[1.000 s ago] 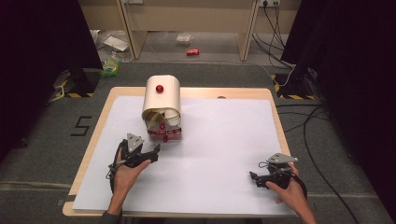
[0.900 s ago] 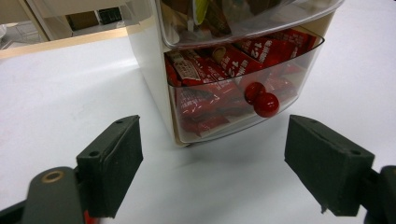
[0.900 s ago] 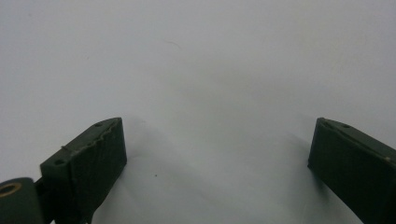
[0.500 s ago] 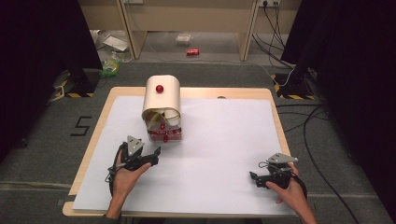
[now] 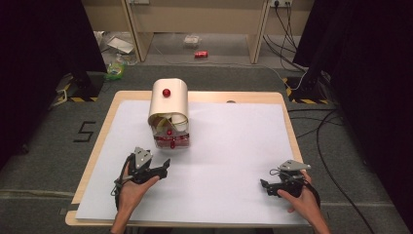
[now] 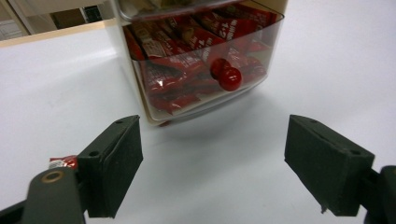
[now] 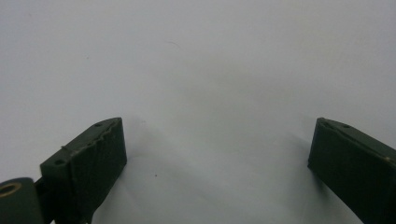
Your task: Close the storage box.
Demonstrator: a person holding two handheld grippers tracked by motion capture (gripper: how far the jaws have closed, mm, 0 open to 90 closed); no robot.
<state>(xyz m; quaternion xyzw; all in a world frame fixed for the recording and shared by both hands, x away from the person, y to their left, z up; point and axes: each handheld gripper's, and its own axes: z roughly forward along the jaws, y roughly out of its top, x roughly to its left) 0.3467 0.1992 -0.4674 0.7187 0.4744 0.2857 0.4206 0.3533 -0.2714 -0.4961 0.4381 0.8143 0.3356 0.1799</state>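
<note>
A cream dispenser box with a rounded top and a red knob stands at the back left of the white table. Its clear drawer sticks out toward me, full of red sachets, and has a red ball knob on its front. My left gripper lies just in front of the drawer, pointing at it, open with nothing between its jaws. My right gripper rests at the front right, open over bare table.
One loose red sachet lies on the table beside my left gripper's left jaw. Wooden edging frames the white surface. Cables trail on the floor to the right, and a desk with clutter stands beyond the table.
</note>
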